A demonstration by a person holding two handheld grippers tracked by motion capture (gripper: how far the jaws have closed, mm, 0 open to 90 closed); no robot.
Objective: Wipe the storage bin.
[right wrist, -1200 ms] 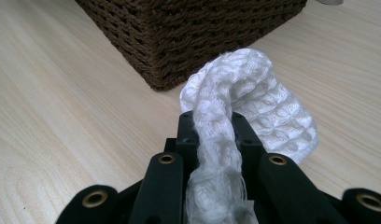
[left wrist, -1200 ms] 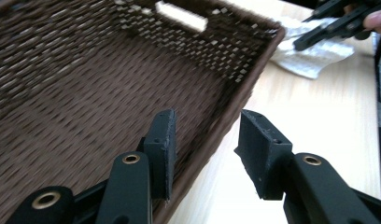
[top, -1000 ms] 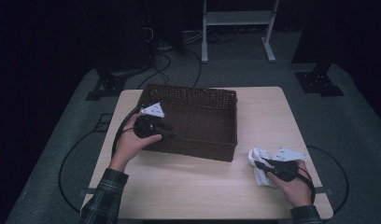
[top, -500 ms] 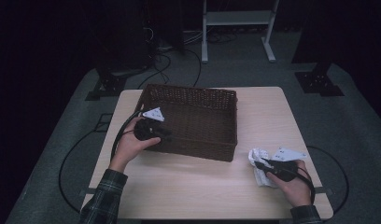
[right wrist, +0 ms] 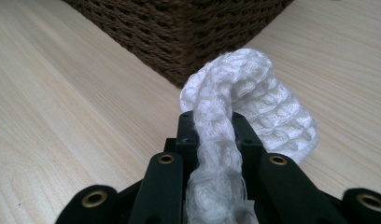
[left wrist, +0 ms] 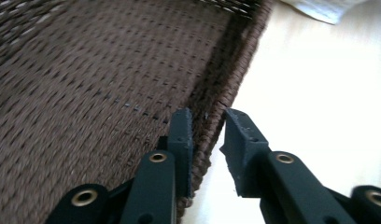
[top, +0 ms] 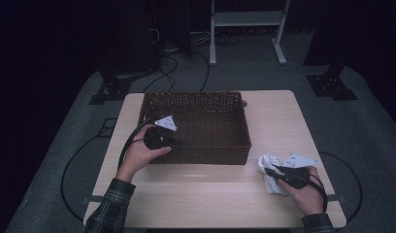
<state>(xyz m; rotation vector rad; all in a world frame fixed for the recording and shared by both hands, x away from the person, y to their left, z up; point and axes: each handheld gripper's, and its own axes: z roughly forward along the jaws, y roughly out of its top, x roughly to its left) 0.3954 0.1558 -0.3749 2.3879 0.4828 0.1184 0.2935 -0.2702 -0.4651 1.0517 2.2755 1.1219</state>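
**White cloth clamped at near right corner; basket wall straddled by left jaws**

White knitted cloth point(right wrist: 235, 116) bunched on the table point(top: 210, 194), near the near right corner, just off the basket's near right corner. Pinched between the jaws of the right gripper point(top: 274, 171); in the right gripper view a fold runs down between the two black jaws, both pressed against it, the rest of the cloth lying ahead on the wood.

Brown woven basket point(top: 210, 131) on the far middle of the table, long side across, near wall facing the person. Left gripper point(left wrist: 207, 123) at the basket's near left corner, held in the left hand point(top: 138, 155). Jaws have just been closing, now set either side of the basket's wall: one inside, one outside. Narrow gap visible at the outer jaw; not clamped on the weave.

Right hand point(top: 305, 191) resting at the near right edge.
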